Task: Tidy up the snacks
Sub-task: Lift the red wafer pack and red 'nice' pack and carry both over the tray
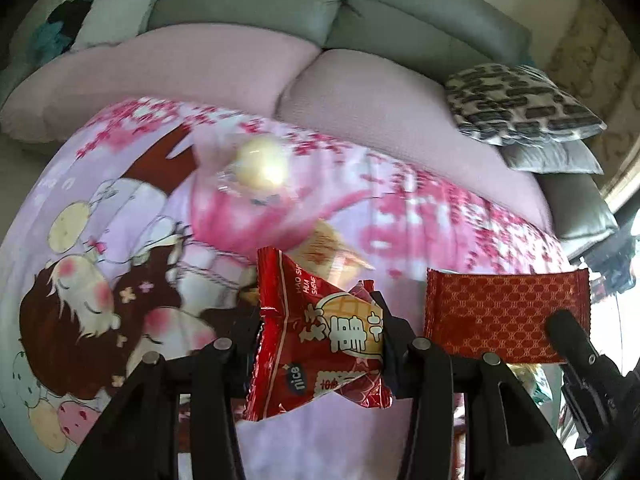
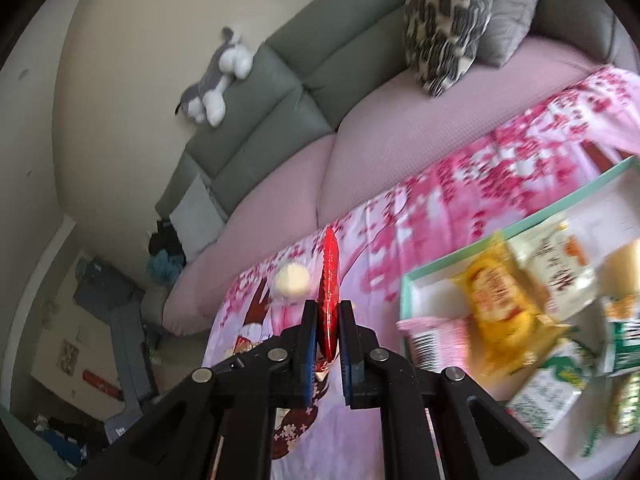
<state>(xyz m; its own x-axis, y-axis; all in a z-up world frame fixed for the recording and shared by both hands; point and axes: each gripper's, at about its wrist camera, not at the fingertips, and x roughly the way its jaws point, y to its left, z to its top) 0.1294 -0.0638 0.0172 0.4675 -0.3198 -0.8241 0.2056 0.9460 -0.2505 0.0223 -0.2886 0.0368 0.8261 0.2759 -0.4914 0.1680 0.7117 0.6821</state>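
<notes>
One view alone shows the blurred, seemingly full snack box (image 2: pixel 412 280).

grey sofa (image 2: pixel 304 80) | plush dog (image 2: pixel 216 80) on backrest | patterned cushion (image 1: pixel 516 100)

Pink cartoon-print cloth (image 1: pixel 120 208) under teal-rimmed snack tray (image 2: pixel 516 224), round white snack (image 2: pixel 293 280).

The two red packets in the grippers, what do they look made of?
Red snack packet in the left gripper: glossy printed plastic film, crinkled, with glare. Red patterned packet in the right gripper: probably foil-laminated film, with serrated ends and a shiny edge.
</notes>
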